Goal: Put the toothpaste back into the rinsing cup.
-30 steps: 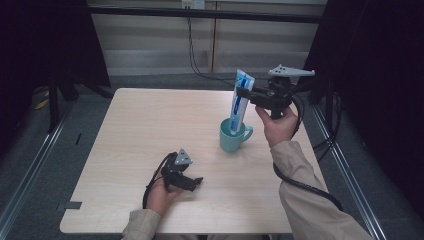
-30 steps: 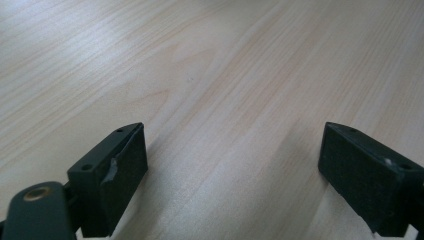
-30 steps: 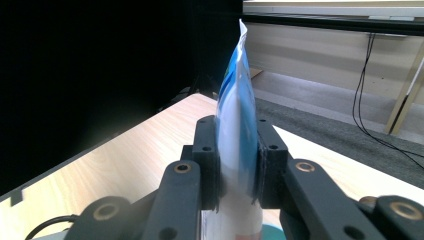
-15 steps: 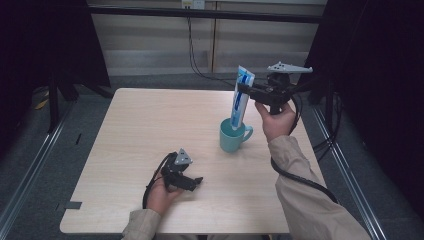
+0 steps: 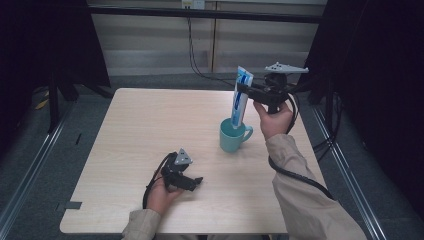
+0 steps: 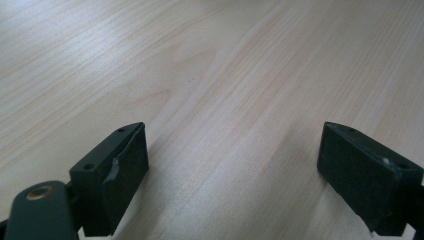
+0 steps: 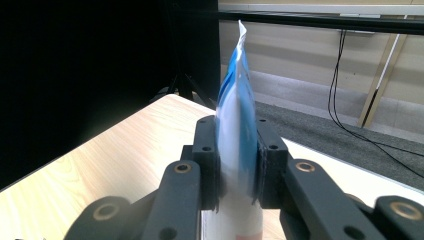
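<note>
A blue and white toothpaste tube [image 5: 239,98] stands nearly upright with its lower end inside a teal mug [image 5: 233,136] on the right half of the table. My right gripper [image 5: 246,91] is shut on the tube's upper part, above the mug. In the right gripper view the tube [image 7: 236,130] is squeezed between the two black jaws, crimped end up. My left gripper [image 5: 192,182] rests low over the table near the front edge, open. In the left gripper view its two pads [image 6: 120,170] stand wide apart over bare wood.
The light wooden table [image 5: 145,130] stands on a grey floor. Metal rails run along both sides, and black cables hang at the back. A cable trails from each gripper. Dark curtains flank the table.
The right gripper has lifted the tube slightly above the mug and shifted a little. The left gripper has stayed where it was.
</note>
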Available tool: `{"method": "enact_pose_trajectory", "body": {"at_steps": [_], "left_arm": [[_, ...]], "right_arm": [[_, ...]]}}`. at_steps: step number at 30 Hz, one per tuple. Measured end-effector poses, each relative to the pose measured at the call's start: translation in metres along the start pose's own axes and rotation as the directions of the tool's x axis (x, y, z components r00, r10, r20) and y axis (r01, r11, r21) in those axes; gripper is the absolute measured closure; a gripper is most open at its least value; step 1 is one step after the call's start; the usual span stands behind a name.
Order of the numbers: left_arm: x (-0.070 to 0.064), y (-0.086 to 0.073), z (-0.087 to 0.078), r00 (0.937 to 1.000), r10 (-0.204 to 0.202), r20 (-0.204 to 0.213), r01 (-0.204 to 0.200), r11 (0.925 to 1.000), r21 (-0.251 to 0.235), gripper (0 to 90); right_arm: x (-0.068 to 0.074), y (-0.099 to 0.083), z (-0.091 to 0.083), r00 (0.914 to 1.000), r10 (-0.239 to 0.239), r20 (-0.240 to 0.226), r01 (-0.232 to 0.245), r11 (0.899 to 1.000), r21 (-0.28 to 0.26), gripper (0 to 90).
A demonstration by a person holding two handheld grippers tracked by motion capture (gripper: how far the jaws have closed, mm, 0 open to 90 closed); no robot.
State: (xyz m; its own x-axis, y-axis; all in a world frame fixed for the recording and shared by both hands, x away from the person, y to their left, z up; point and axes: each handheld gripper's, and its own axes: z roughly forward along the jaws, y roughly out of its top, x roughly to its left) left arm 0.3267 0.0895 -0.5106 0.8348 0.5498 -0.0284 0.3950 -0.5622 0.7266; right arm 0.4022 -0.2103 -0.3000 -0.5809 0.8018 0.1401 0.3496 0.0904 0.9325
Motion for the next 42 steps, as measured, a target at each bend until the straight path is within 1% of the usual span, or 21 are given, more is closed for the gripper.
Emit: {"method": "enact_pose_trajectory", "body": {"at_steps": [10, 18, 25, 32, 42], "left_arm": [[0.000, 0.000, 0.000, 1.0000, 0.000, 0.000, 0.000, 1.0000, 0.000, 12.6], [0.000, 0.000, 0.000, 1.0000, 0.006, 0.001, -0.006, 1.0000, 0.006, 12.6], [0.000, 0.000, 0.000, 1.0000, 0.006, 0.000, -0.006, 1.0000, 0.004, 12.6], [0.000, 0.000, 0.000, 1.0000, 0.006, -0.001, -0.006, 1.0000, 0.003, 12.6], [0.000, 0.000, 0.000, 1.0000, 0.006, 0.000, -0.006, 1.0000, 0.003, 12.6]], "right_arm": [[-0.003, -0.008, 0.005, 0.9997, -0.009, 0.022, 0.009, 1.000, 0.004, 76.0], [-0.006, -0.018, 0.010, 0.9995, 0.009, 0.030, -0.009, 1.000, 0.000, 76.0], [-0.007, -0.026, 0.016, 0.9991, 0.006, 0.042, -0.006, 1.000, 0.015, 76.0], [-0.008, -0.032, 0.021, 0.9991, 0.010, 0.042, -0.011, 1.000, 0.024, 75.9], [-0.007, -0.046, 0.029, 0.9987, 0.034, 0.038, -0.036, 0.999, 0.038, 75.8]]}}
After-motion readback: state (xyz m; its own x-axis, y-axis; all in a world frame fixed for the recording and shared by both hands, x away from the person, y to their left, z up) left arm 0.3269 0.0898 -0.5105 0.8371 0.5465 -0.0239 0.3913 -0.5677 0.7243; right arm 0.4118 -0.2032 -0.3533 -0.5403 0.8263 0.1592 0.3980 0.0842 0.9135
